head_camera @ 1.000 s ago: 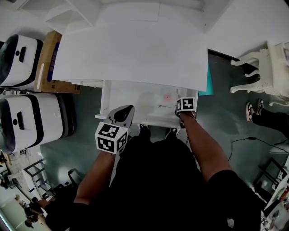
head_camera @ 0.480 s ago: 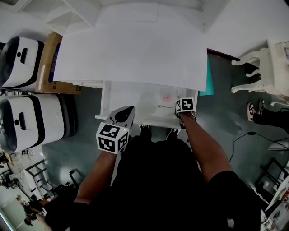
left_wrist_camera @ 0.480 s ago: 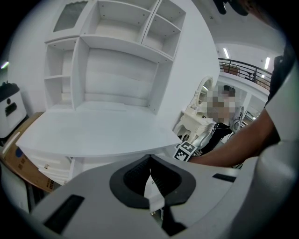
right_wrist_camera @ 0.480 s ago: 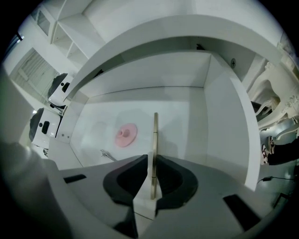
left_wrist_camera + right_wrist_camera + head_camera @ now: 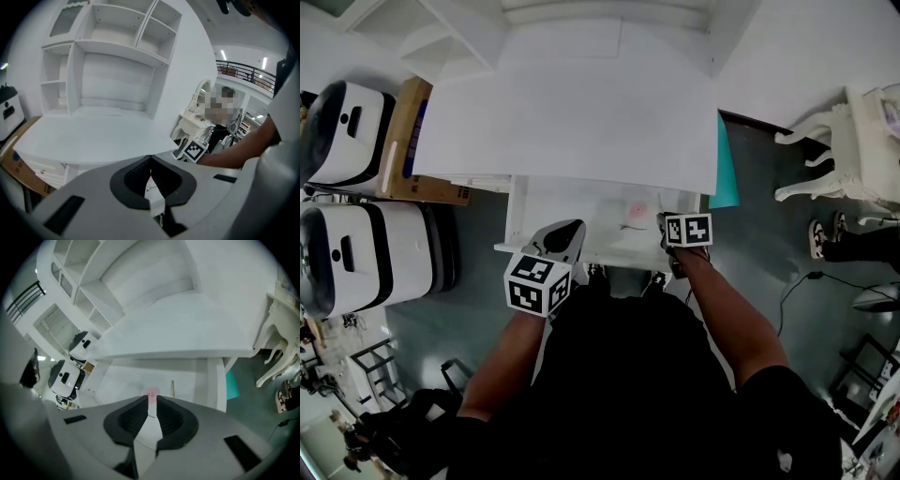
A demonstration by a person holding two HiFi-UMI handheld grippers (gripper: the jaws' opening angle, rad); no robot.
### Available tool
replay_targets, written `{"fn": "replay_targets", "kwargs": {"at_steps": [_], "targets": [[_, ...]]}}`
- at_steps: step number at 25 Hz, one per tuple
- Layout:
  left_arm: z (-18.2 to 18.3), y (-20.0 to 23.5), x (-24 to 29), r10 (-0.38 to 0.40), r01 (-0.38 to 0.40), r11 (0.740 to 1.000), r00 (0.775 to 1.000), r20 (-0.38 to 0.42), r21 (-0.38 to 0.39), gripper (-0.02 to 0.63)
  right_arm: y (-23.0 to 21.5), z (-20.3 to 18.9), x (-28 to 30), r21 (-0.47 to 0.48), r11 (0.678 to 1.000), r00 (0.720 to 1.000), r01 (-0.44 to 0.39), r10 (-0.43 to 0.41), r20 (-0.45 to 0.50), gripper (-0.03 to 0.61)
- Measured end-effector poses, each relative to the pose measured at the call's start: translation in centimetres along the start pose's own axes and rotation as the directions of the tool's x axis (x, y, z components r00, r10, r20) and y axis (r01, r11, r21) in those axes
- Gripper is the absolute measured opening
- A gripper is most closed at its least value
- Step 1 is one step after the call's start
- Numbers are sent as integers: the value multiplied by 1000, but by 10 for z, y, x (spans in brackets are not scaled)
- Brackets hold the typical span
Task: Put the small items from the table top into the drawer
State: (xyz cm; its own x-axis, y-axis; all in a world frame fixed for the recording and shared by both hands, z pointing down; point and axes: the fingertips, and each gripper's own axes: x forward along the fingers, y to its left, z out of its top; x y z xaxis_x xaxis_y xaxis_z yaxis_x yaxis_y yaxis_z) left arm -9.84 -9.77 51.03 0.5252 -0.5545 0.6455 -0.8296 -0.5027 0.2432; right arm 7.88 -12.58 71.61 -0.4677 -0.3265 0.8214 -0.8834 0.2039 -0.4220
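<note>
The white desk's top (image 5: 572, 112) lies bare in the head view. Below its front edge the drawer (image 5: 546, 202) stands pulled out. Inside it lie a small round pink item (image 5: 636, 208) (image 5: 151, 392) and a thin stick (image 5: 172, 388). My left gripper (image 5: 570, 227) (image 5: 150, 158) hovers over the drawer's front left part, its jaws shut with nothing between them. Over the drawer's front right corner is my right gripper (image 5: 666, 218) (image 5: 150, 401). Its jaws stand a narrow gap apart and empty, with the pink item just beyond the tips.
Two white wheeled machines (image 5: 356, 253) (image 5: 342, 131) and a cardboard box (image 5: 403, 141) crowd the floor left of the desk. A white ornate stool (image 5: 853, 150), a teal panel (image 5: 727, 173) and a floor cable (image 5: 806, 281) are at the right. Shelves (image 5: 112, 70) rise behind the desk.
The head view has shifted a little. My right gripper has drawn slightly back toward the drawer's front edge. The left gripper is almost where it was.
</note>
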Motion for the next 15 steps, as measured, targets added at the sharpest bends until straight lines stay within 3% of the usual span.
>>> {"fn": "replay_targets", "kwargs": {"at_steps": [4,10,15], "targets": [[9,-11,0,4,-3,1000,1000,27,-6,11,25,22,-50,24,990,984,-137,133,122,48],[24,-42,3,-9,10,1000,997,72,-14,11,59,42,-126,-101,941,911,-322,337,236,46],[31,-79,5,-2,2,1000,994,109,3,11,61,45,-178,-243,909,867,-340,403,294,35]]}}
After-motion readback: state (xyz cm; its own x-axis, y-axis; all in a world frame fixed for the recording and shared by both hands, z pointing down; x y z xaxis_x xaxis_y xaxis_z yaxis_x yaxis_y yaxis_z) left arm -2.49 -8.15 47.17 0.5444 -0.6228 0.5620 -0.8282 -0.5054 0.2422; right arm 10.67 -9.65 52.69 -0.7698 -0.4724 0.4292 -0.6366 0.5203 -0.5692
